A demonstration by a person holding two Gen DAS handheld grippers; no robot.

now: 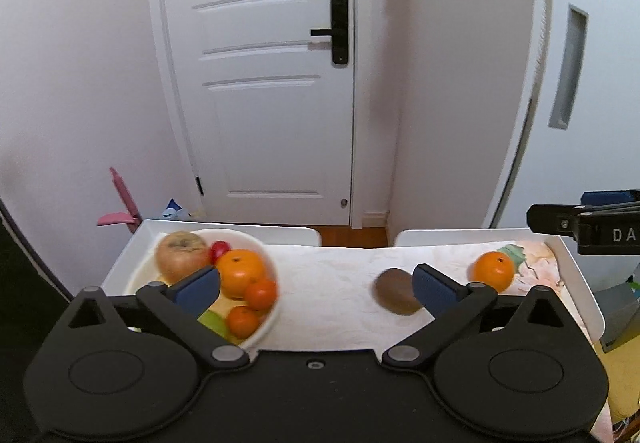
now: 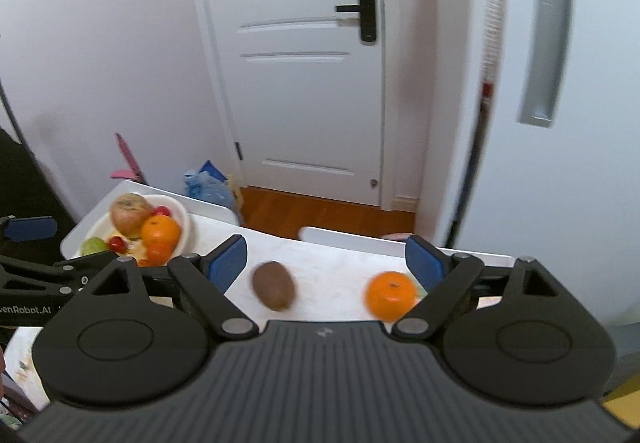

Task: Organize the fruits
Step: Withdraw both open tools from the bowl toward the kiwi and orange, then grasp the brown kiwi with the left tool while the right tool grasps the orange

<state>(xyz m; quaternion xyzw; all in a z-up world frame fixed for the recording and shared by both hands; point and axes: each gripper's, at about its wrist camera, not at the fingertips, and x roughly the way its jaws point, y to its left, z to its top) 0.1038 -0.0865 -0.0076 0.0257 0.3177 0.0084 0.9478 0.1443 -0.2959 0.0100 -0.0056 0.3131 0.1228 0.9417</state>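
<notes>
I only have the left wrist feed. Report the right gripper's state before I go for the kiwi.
Observer: The right gripper is wide open and holds nothing.
Operator: Say what lies in front of it.
Observer: From its own camera, the kiwi and the orange both show between its fingers. The orange is close to the right-hand one.
Operator: Check the part of the bowl that my view blocks.
Observer: The bowl holds a second small red fruit right beside the green fruit. Your view does not show it.
</notes>
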